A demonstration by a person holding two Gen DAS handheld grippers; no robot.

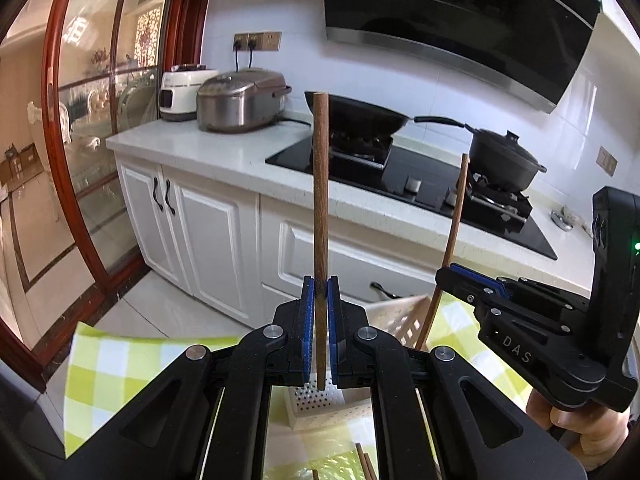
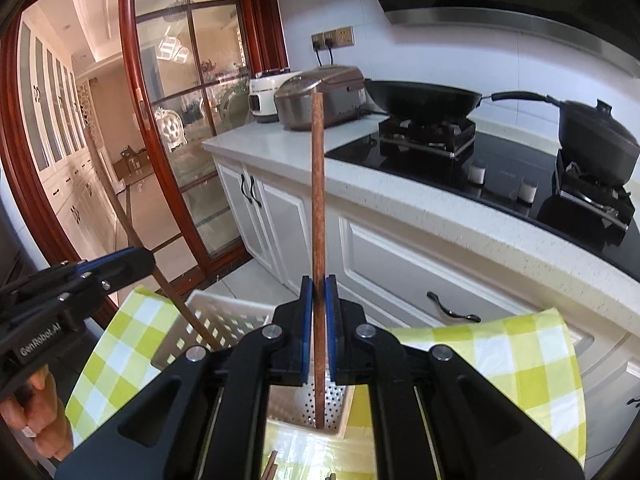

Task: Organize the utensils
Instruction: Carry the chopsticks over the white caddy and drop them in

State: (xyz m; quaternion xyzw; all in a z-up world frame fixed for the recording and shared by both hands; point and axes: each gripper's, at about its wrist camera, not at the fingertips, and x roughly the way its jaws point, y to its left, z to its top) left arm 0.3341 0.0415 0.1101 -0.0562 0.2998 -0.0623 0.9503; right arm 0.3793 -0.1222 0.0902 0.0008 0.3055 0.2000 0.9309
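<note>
Each claw pinches one wooden chopstick upright: the left claw (image 1: 320, 292) grips the left chopstick (image 1: 320, 184), the right claw (image 2: 319, 292) the right chopstick (image 2: 318, 200), lower tips hanging over the perforated white basket (image 2: 224, 320), likely so they drop in end-first. The basket sits on the green-checked tabletop (image 2: 500, 360); more chopsticks (image 1: 365, 464) lie near. The two claws stand close together and could collide.
</note>
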